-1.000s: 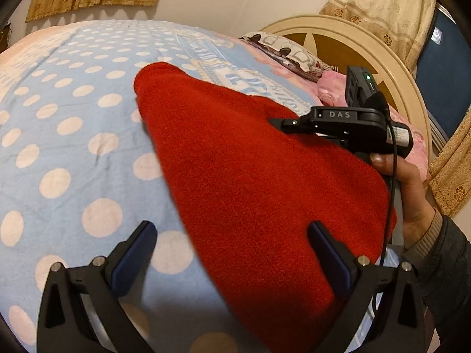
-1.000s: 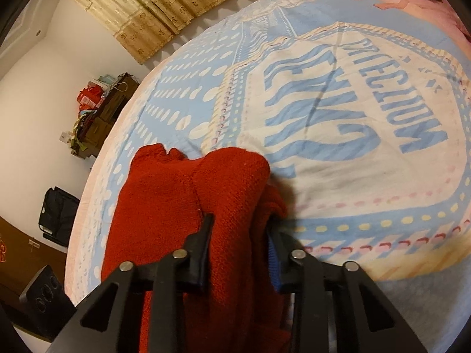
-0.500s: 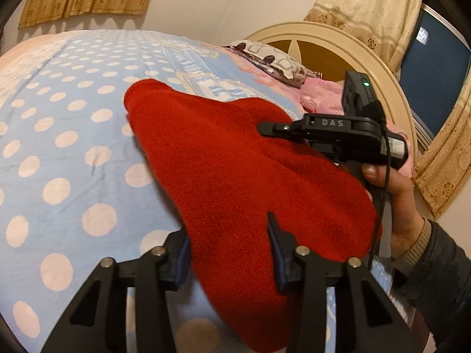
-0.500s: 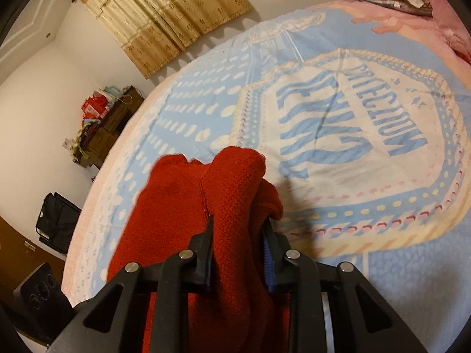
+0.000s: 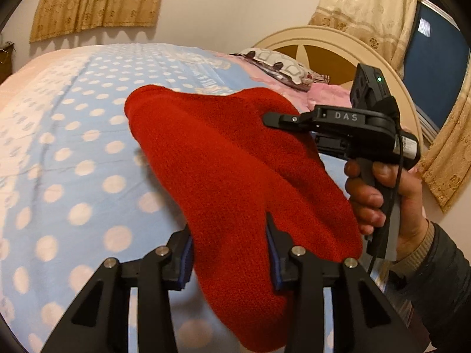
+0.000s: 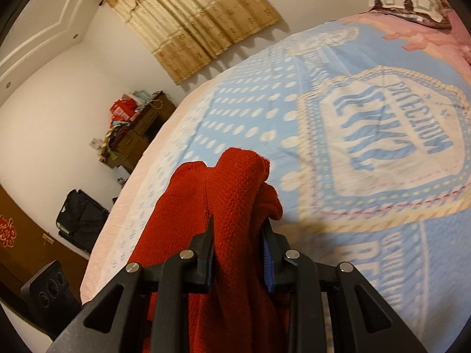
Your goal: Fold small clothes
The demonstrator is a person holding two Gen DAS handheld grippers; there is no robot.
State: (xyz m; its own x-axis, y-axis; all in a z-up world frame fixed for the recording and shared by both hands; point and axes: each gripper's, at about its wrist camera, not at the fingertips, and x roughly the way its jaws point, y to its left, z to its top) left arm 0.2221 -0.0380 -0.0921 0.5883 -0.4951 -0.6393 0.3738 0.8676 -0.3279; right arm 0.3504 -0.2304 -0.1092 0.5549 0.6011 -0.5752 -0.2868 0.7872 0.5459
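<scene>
A red knitted garment [image 5: 223,158] hangs lifted above the bed, stretched between both grippers. My left gripper [image 5: 229,253] is shut on its near edge, the cloth bunched between the blue pads. In the left wrist view the right gripper [image 5: 273,117], held in a person's hand [image 5: 379,194], grips the garment's far side. The right wrist view shows my right gripper [image 6: 238,244] shut on a thick fold of the red garment [image 6: 235,200], which drapes down to the left below the fingers.
The bed carries a light blue blanket [image 5: 73,153] with pale dots and a lettered emblem [image 6: 397,135]. A cream headboard [image 5: 329,47] and pillow [image 5: 279,64] lie beyond. A cluttered dresser [image 6: 135,126], a black bag [image 6: 79,217] and a speaker [image 6: 50,291] stand off the bed's far side.
My left gripper closed from wide open onto the garment's edge. Both grippers then rose, lifting the red garment off the blanket.
</scene>
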